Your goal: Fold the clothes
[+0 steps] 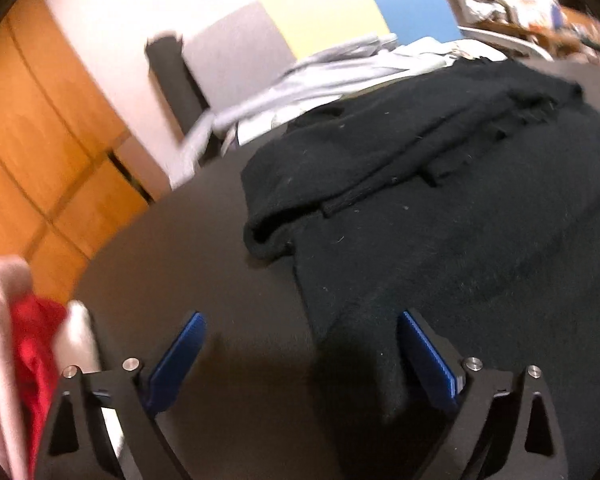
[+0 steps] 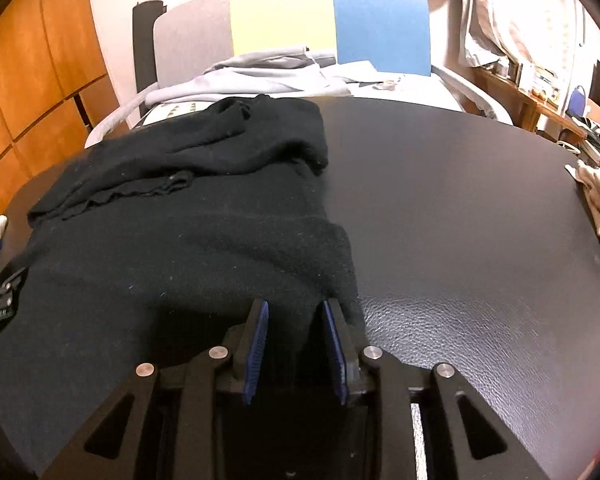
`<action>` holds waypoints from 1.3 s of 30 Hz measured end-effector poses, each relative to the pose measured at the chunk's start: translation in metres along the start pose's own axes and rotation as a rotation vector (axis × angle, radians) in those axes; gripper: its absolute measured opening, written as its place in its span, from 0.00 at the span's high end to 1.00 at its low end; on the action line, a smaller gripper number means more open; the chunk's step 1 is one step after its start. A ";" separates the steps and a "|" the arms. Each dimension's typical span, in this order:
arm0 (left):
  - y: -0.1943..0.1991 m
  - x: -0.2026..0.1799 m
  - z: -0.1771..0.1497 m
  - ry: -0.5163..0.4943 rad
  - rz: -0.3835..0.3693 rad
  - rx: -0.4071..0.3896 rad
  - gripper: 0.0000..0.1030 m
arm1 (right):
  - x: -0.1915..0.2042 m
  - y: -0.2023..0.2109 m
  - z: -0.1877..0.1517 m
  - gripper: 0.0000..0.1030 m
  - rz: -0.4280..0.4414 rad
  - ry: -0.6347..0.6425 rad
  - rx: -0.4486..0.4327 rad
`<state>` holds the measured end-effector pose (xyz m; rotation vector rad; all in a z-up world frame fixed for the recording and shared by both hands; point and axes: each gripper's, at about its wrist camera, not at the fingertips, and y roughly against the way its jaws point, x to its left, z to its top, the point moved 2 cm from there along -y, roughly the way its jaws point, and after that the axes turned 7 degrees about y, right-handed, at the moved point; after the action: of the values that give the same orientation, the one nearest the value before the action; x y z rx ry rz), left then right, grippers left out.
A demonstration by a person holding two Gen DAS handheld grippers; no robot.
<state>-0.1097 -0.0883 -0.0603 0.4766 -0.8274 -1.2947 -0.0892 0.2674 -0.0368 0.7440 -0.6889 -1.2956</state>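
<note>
Two handheld grippers work over one black knitted garment (image 1: 460, 208) spread on a dark, leather-textured bench (image 1: 204, 248).

From the left wrist camera, the left gripper (image 1: 300, 344) stands wide apart with nothing between its blue ribbed pads (image 1: 180, 356). It hovers at the garment's near left edge, where a narrow tongue of the knit hangs toward the camera, probably lined up to take that edge for the next fold. A sleeve lies doubled across the garment's middle, so folding looks partly done. Pink and red cloth (image 1: 24, 344) sits blurred at the far left.

From the right wrist camera, the right gripper (image 2: 296, 344) is narrow, its pads either side of a raised pinch of the black knit at the garment's near right corner; whether they press it firmly is hard to tell. The bench's right half lies bare. Behind the bench stands a chair with a grey, yellow and blue back (image 2: 284, 20), draped with pale grey clothes (image 2: 260, 76), seemingly awaiting their turn.
</note>
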 end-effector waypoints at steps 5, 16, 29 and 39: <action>0.035 0.031 -0.036 0.204 -0.079 0.061 0.08 | -0.010 0.060 -0.037 0.70 0.222 -0.146 -0.045; 0.093 0.033 -0.107 0.316 -0.172 0.031 0.08 | -0.007 0.101 -0.098 0.69 0.180 -0.129 -0.032; 0.067 0.008 -0.082 0.145 -0.094 0.018 0.03 | -0.006 0.079 -0.102 0.69 0.056 -0.094 -0.002; 0.082 0.022 -0.113 0.325 -0.243 0.128 0.04 | 0.001 0.082 -0.121 0.68 0.241 -0.114 0.035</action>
<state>0.0306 -0.1052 -0.0666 0.8865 -0.5927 -1.3431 0.0553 0.2871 -0.0420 0.5981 -0.8684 -1.1135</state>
